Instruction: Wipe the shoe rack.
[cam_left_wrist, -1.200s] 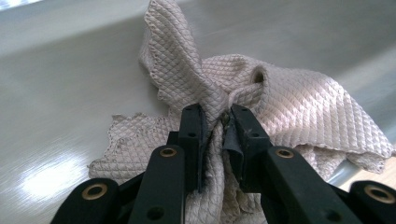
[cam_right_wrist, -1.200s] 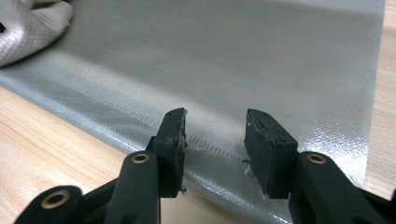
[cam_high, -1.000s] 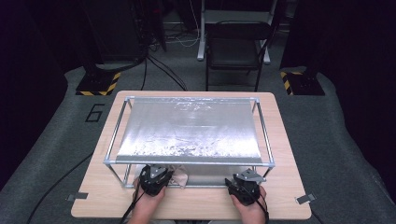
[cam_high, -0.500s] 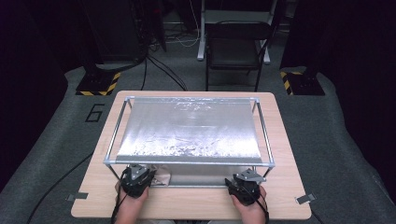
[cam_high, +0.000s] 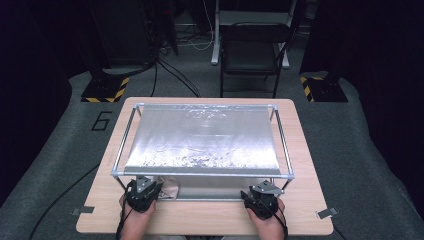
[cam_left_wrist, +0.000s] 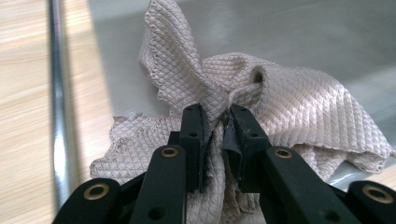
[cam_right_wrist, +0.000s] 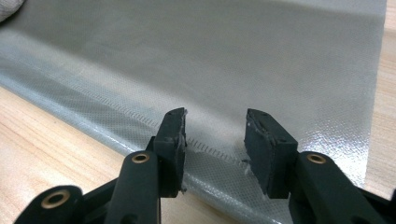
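High view: the left gripper (cam_high: 145, 189) and right gripper (cam_high: 264, 194) sit at the near edge of a silver sheet (cam_high: 200, 140) under a metal frame (cam_high: 200, 174).

Left gripper view: jaws pinch a beige waffle-weave cloth (cam_left_wrist: 289, 107), bunched on the sheet.

Right gripper view: 2 jaws stand apart, empty, over the sheet's hem.

A single large figure "6" (cam_high: 102, 120) can be read, marked in dark strokes on the grey floor mat (cam_high: 60, 150) just off the left far corner of the wooden surface (cam_high: 210, 215), and no other text, label or brand is legible anywhere in these views.
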